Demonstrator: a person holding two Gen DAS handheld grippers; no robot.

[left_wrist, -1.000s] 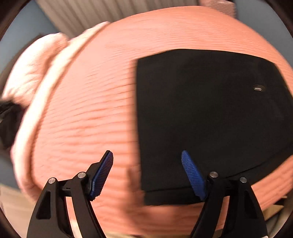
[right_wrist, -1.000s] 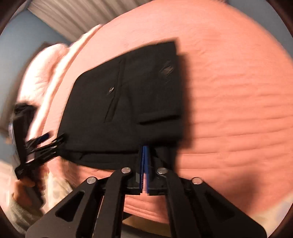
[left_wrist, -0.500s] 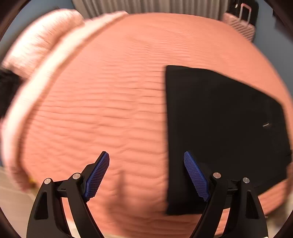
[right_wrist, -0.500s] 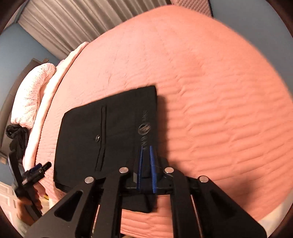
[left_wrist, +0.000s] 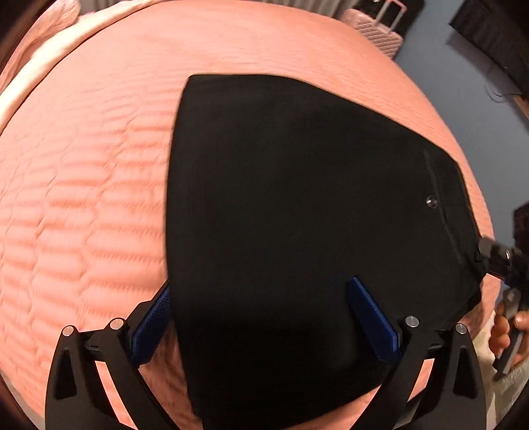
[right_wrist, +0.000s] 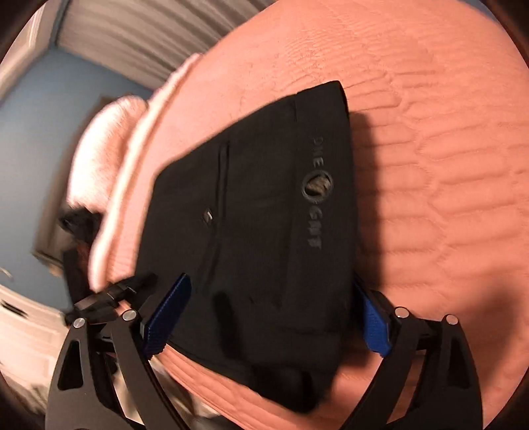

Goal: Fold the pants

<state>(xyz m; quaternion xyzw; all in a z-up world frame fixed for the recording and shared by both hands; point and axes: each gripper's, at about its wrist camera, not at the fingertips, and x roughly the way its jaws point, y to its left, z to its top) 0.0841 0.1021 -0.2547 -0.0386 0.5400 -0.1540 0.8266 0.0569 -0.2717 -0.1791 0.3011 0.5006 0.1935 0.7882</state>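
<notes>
Black pants (left_wrist: 297, 215) lie folded into a compact block on the pink quilted bed (left_wrist: 82, 198). In the right wrist view the pants (right_wrist: 258, 231) show a back pocket with a button and a grey logo. My left gripper (left_wrist: 261, 317) is open, its blue pads straddling the near left edge of the pants. My right gripper (right_wrist: 274, 317) is open over the near edge at the waistband end, with nothing between its pads. The right gripper also shows at the right edge of the left wrist view (left_wrist: 499, 261).
A pink-white pillow (right_wrist: 99, 155) and sheet edge lie at the bed's head. A pink suitcase (left_wrist: 373, 29) stands beyond the bed's far side. Blue walls and a grey curtain (right_wrist: 132, 29) surround the bed. The bed's near edge runs just below both grippers.
My right gripper has opened and let go of the pants' edge. My left gripper has moved right, so the pants' edge now sits between its open pads.
</notes>
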